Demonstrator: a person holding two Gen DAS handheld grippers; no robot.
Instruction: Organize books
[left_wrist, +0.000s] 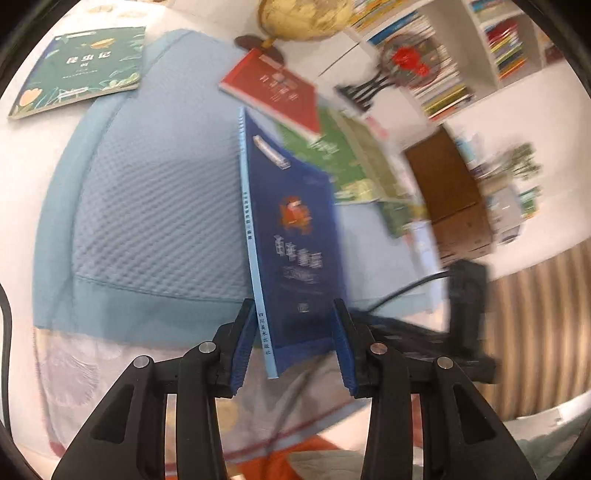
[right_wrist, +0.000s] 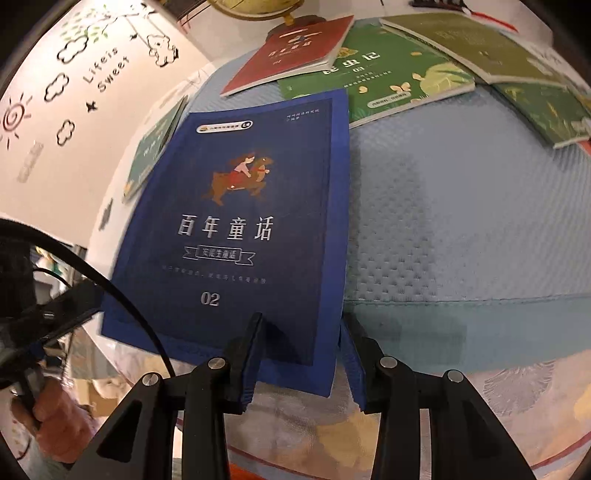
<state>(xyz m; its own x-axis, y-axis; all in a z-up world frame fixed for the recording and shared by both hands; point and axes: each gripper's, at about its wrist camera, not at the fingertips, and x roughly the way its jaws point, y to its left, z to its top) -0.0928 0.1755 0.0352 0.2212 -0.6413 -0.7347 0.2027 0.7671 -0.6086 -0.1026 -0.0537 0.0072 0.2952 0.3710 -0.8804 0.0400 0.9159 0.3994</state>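
A dark blue book (left_wrist: 291, 236) stands on edge between the fingers of my left gripper (left_wrist: 293, 343), spine to the left; the jaws look wider than the book. The same blue book (right_wrist: 243, 229) fills the right wrist view, its front cover facing the camera, its lower edge between the open fingers of my right gripper (right_wrist: 303, 362). A red book (right_wrist: 295, 51), a green book (right_wrist: 384, 81) and olive books (right_wrist: 476, 48) lie overlapping at the far edge of the light blue cushion (right_wrist: 461, 206). Another green book (left_wrist: 79, 70) lies far left.
A globe (left_wrist: 303, 18) on a dark stand is behind the red book (left_wrist: 273, 88). White bookshelves (left_wrist: 476, 51) full of books and a brown cabinet (left_wrist: 447, 184) stand to the right. A black cable (right_wrist: 122, 295) and the other handle are at left.
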